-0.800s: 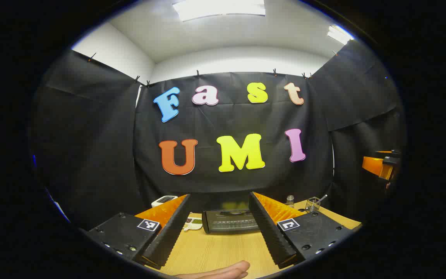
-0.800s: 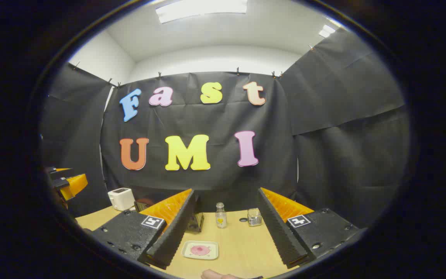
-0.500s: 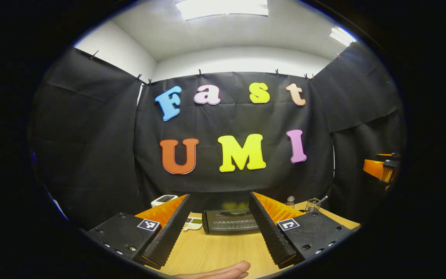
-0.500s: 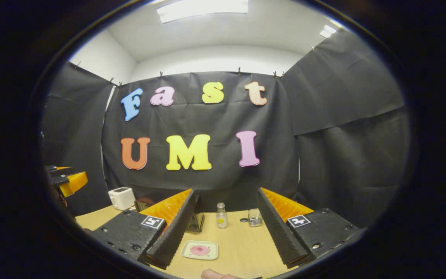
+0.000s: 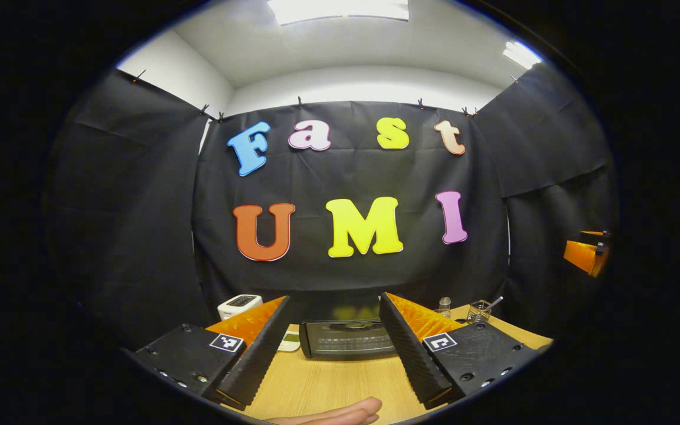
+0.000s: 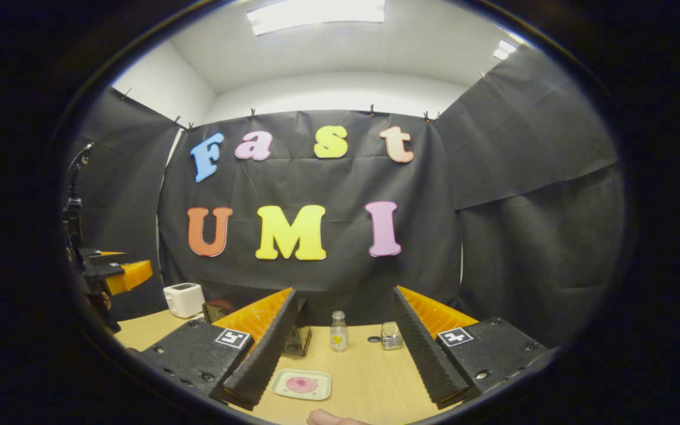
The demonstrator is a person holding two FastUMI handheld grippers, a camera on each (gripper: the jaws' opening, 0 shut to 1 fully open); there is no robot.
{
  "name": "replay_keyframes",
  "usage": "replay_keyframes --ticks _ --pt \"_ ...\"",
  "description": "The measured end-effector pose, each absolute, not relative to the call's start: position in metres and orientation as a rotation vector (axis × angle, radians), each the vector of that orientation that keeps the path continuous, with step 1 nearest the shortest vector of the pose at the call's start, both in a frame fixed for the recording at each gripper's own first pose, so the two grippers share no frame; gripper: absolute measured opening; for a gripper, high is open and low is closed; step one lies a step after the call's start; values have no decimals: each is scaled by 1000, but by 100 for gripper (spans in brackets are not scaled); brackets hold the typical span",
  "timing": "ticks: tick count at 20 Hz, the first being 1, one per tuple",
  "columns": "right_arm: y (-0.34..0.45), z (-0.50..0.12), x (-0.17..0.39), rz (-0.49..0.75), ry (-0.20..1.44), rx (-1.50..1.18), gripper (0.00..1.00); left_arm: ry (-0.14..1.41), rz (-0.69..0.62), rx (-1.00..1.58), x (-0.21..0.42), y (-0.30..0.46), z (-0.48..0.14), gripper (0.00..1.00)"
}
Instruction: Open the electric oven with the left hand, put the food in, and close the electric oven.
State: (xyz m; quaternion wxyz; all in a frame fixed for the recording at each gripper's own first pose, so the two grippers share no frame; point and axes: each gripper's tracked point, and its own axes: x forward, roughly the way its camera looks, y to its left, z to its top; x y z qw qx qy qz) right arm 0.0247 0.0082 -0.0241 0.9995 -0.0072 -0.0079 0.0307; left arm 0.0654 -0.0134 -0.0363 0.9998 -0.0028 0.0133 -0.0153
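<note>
Left gripper: the left gripper [image 5: 334, 348] hung above the light wooden table [image 5: 340, 383], its jaws spread wide with nothing between them.
Oven: the low black electric oven [image 5: 349, 338] with a dark glass door stood at the far side of the table, straight ahead between the left gripper's fingers; its door looked closed, and bare tabletop lay between it and the fingertips.
Beside the oven: a white boxy toaster [image 5: 238, 306] stood to its left near the black cloth wall, and a small pale plate [image 5: 290, 341] peeped out just left of the oven, half hidden by a finger.
Right of the oven: a small clear glass bottle [image 5: 444, 306] and a wire mesh holder [image 5: 479, 310] with a utensil sticking out stood near the back edge.
Right gripper: the right gripper [image 6: 340, 354] also hung over the table, jaws wide apart and empty.
Food: a white rectangular tray with a pink round piece of food [image 6: 301, 384] lay flat on the table between the right gripper's fingers, close to its left finger but apart from it.
Behind the tray: the bottle, a short glass jar [image 6: 391, 335] and a small dark disc on the wood stood farther back, well apart from the tray.
Hands: a bare fingertip [image 5: 340, 411] showed at the lower edge of the left gripper view.
</note>
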Motion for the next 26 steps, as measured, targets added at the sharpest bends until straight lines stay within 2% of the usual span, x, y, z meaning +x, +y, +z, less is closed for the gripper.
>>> replay_keyframes --ticks 6,10,11,12,15,22,25,26 --pt "-4 -42 50 88 21 -7 96 138 -96 -15 139 -44 -87 95" --pt "-23 -32 67 64 22 -37 96 243 -106 -56 199 -54 -121 95" --pt "-26 -31 70 63 20 -42 100 269 -110 -64 214 -55 -130 95" --pt "-27 -29 73 67 18 -41 96 294 -114 -65 228 -57 -141 95" --pt "-30 -28 83 70 22 -48 96 377 -112 -43 267 -59 -181 95" --pt "-39 -23 92 89 2 -64 96 564 -108 -42 295 -63 -246 95" --pt "-47 -30 92 88 9 -65 96 560 -128 -32 296 -66 -244 95" --pt "-51 -34 92 83 18 -67 96 562 -129 -37 296 -66 -245 85"
